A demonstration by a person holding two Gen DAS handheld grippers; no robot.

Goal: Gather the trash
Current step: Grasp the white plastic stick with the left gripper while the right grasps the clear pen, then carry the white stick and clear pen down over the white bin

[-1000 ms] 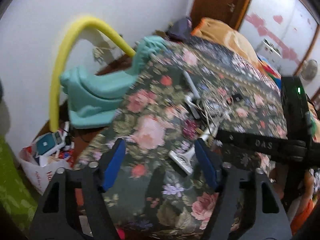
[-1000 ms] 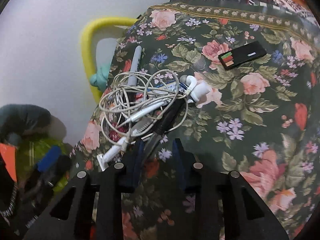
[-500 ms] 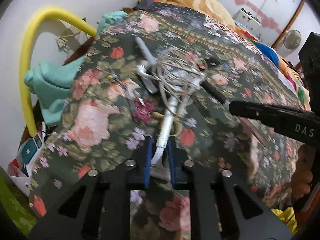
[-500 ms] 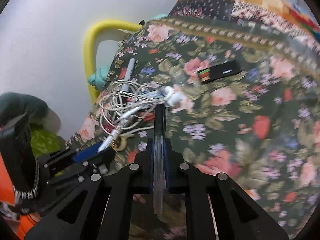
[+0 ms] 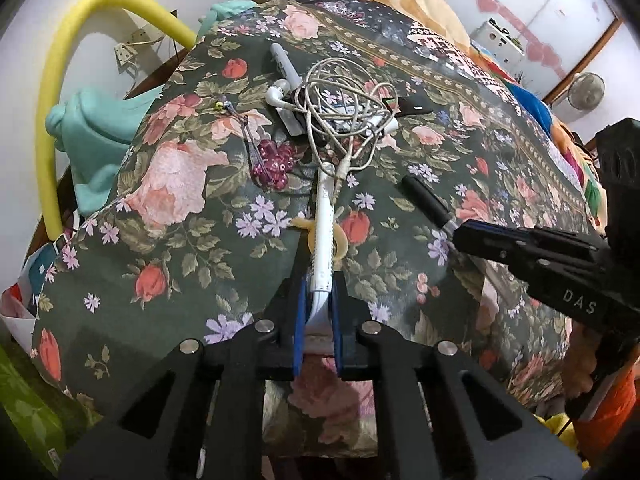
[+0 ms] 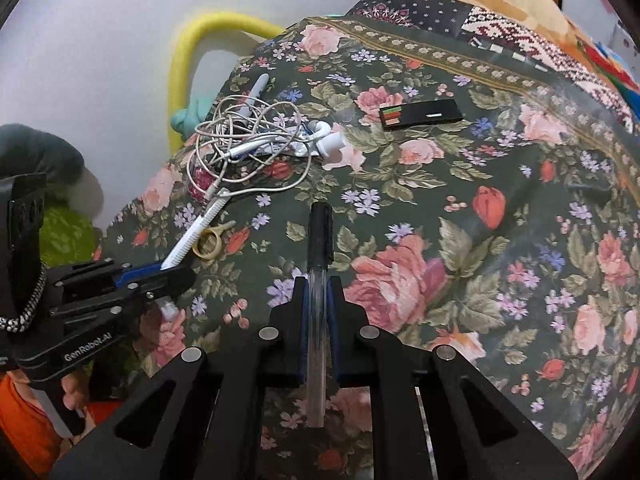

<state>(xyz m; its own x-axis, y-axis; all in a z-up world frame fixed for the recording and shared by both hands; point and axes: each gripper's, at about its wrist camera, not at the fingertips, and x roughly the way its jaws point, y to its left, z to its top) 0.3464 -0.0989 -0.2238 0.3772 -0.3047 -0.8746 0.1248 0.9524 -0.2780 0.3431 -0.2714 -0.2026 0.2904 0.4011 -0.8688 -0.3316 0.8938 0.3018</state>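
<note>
My left gripper [image 5: 318,300] is shut on the end of a white plastic stick [image 5: 325,236] that lies on the floral bed cover [image 5: 180,248]; it also shows in the right wrist view [image 6: 192,236]. My right gripper [image 6: 319,292] is shut on a clear pen with a black cap [image 6: 320,236]; the pen also shows in the left wrist view [image 5: 426,200]. A tangle of white earphone cable [image 5: 344,108] lies further up the bed, over a white tube and other small items. A tan rubber ring [image 6: 208,242] lies beside the stick.
A small black packet with coloured stripes [image 6: 420,114] lies on the cover. Dark red beads [image 5: 272,162] sit left of the cable. A yellow foam tube [image 5: 52,92] and teal cloth [image 5: 92,128] stand by the wall. A white bag [image 5: 16,304] is on the floor.
Both grippers closed, the left on the white stick and the right on the pen. Both then drew back from the cable tangle, the pen coming clear of it.
</note>
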